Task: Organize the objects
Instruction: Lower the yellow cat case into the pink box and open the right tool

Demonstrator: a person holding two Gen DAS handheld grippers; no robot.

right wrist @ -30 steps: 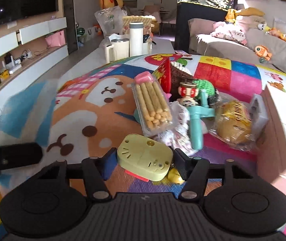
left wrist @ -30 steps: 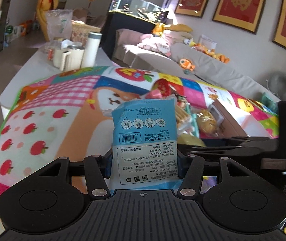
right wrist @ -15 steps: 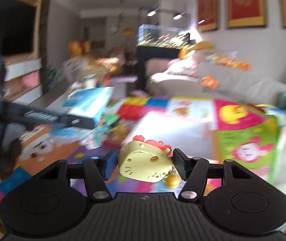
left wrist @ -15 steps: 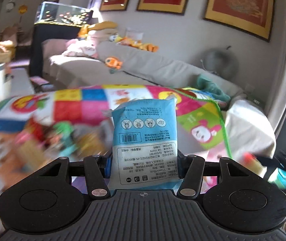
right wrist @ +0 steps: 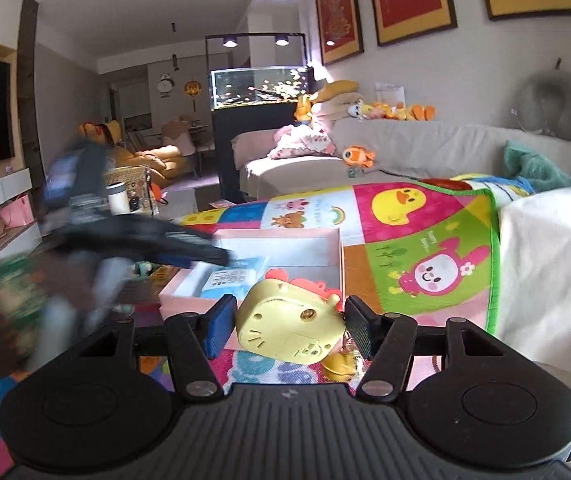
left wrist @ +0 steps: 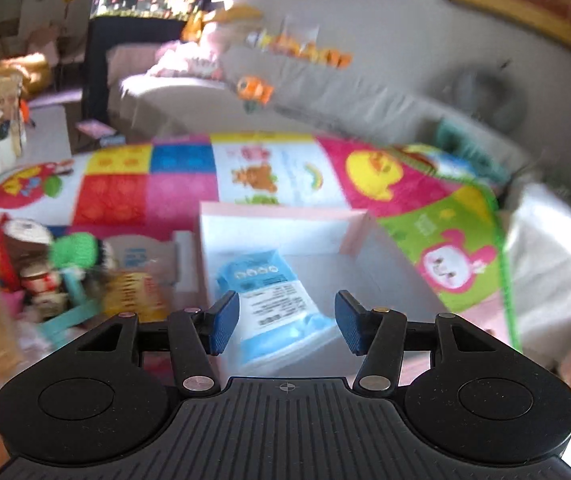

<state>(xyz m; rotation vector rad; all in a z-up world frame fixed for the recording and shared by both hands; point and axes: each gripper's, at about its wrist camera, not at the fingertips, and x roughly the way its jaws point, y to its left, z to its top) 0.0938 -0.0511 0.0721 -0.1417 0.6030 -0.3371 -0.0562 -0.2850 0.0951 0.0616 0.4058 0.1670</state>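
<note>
Left gripper [left wrist: 287,326] gapes empty over blue packet [left wrist: 273,300], seemingly inside pink box [left wrist: 285,216]; right gripper [right wrist: 290,330] clamps yellow toy [right wrist: 289,328]

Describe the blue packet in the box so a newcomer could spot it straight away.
Start at the colourful patchwork play mat on the table, then find the pink-rimmed open box on it. The blue packet lies flat inside, alone: pale blue plastic with a white printed label, unlike the toys and snacks heaped outside the box's left wall.
</note>
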